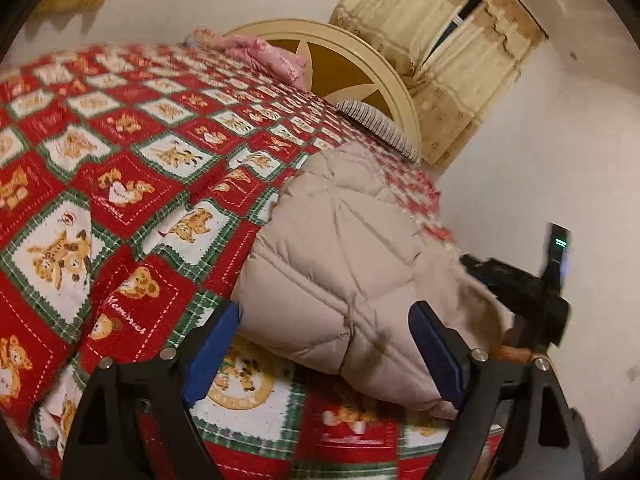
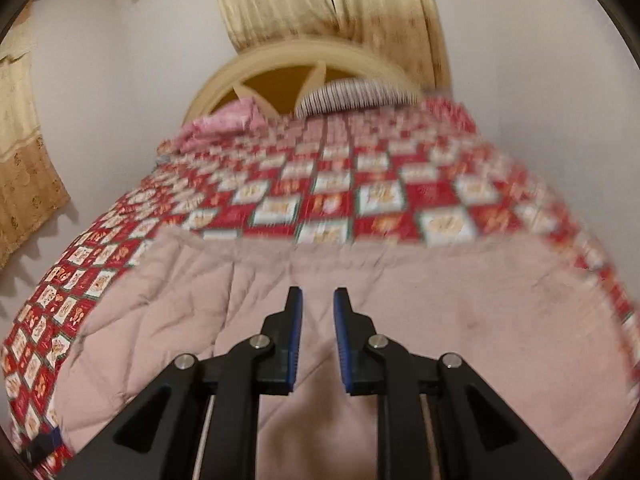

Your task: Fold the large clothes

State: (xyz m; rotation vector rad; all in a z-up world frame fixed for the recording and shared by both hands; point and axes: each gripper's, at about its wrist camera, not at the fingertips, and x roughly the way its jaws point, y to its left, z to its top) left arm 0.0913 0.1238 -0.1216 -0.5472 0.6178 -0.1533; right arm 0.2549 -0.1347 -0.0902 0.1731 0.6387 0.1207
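On the bed [image 2: 400,196], near its foot edge, the padded beige jacket [image 2: 360,292] lies over the red teddy-bear quilt [image 1: 132,160], partly folded as far as I can judge. From the left wrist view one bulky quilted section sits humped up near the right side edge of the bed rather than flat.

Risks I see from here:
- The puffy fill looks springy; I'd expect any fold left unpinned to spring back open.
- That humped part lies close to the bed's side edge, so a careless push could slide it off.
- The quilt is loose under the jacket, so a low grab could pinch quilt along with jacket and drag both.
- The right view is smeared, so I can't place the jacket's far hem exactly.

Left tongs [image 1: 320,360]: wide open, pads straddling the humped section from each side; nothing clamped, and I can't tell whether the pads brush the fabric.

Right tongs [image 2: 318,340]: narrow gap, holding nothing, hovering over the flat part of the jacket; only fabric shows through the gap.
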